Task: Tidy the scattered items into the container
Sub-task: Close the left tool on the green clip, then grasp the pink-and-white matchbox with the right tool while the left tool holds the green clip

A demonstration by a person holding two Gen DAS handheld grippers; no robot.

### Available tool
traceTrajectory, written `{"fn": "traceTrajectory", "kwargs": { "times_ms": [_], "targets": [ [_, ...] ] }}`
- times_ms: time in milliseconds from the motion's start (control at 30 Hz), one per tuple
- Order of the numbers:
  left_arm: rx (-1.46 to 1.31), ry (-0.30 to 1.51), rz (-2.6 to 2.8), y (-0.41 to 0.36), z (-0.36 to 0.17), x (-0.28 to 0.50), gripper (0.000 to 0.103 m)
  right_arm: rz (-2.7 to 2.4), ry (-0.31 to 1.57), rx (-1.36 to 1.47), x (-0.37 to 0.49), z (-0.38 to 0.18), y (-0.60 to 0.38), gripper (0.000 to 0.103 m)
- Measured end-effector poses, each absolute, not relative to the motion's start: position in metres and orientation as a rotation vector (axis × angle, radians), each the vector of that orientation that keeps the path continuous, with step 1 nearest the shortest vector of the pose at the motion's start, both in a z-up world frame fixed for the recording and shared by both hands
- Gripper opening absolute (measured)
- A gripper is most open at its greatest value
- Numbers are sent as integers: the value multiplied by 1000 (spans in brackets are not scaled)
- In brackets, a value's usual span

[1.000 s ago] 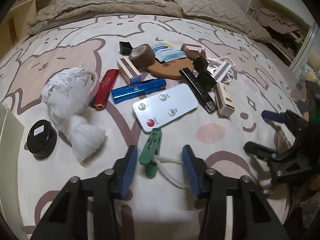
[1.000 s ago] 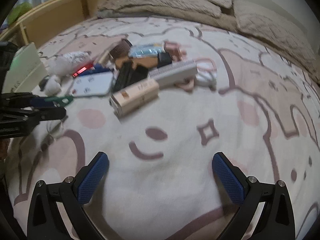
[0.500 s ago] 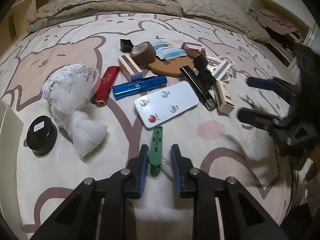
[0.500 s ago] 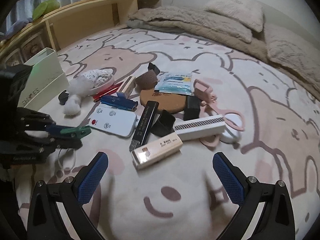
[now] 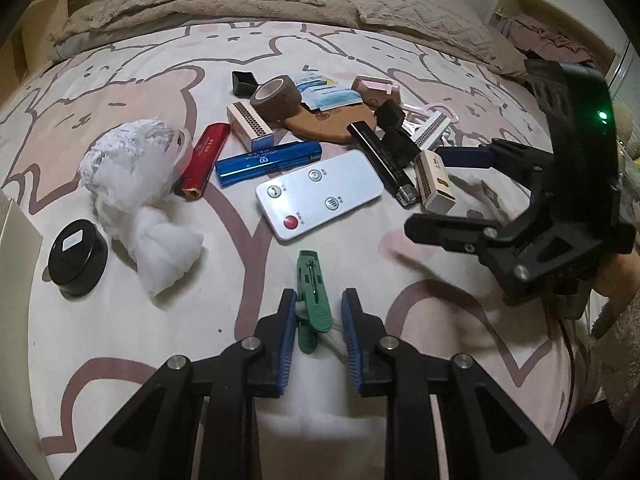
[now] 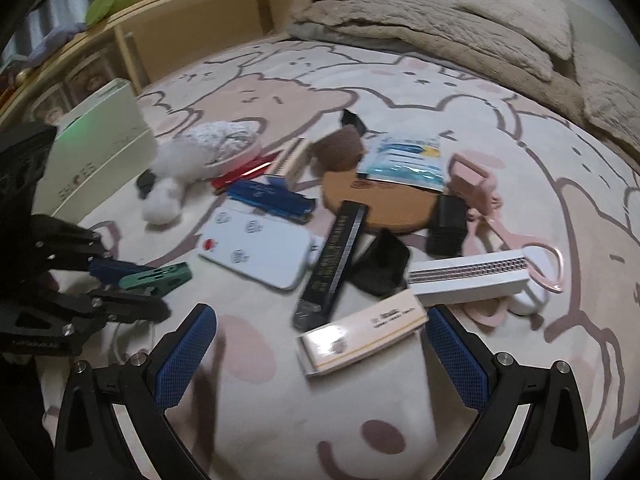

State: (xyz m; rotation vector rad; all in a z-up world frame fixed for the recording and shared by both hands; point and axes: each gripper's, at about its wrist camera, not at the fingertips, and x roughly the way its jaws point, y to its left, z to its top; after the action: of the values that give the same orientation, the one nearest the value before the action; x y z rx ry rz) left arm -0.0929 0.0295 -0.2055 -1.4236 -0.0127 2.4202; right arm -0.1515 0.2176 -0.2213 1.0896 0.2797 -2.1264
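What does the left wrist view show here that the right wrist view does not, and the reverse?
Only the left wrist view shows the round black tin clearly and the open side shelf with clothes. Only the right wrist view shows the pale green container box and the long wooden shelf. Both show the green plastic clothes peg between the left hand-held gripper fingers, plus the white remote control.

Everything is laid out around the remote control (image 5: 319,194): the peg (image 5: 313,300) before it, the cork mat (image 5: 332,126) behind it, the wadded cloth (image 5: 136,184) left, the small box (image 5: 434,180) right.
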Motion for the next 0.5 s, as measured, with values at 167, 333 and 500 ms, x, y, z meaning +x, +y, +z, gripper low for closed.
{"fn": "traceTrajectory", "kwargs": {
  "times_ms": [167, 333, 500],
  "targets": [
    [-1447, -52, 2413, 19, -203, -86, 23, -2021, 278, 1113, -126, -224, 215, 103],
    [-1460, -63, 2413, 14, -202, -83, 23, -2021, 343, 1104, -95, -228, 211, 103],
    [-1462, -8, 2412, 19, -203, -79, 23, -2113, 334, 1138, -98, -229, 213, 103]
  ]
}}
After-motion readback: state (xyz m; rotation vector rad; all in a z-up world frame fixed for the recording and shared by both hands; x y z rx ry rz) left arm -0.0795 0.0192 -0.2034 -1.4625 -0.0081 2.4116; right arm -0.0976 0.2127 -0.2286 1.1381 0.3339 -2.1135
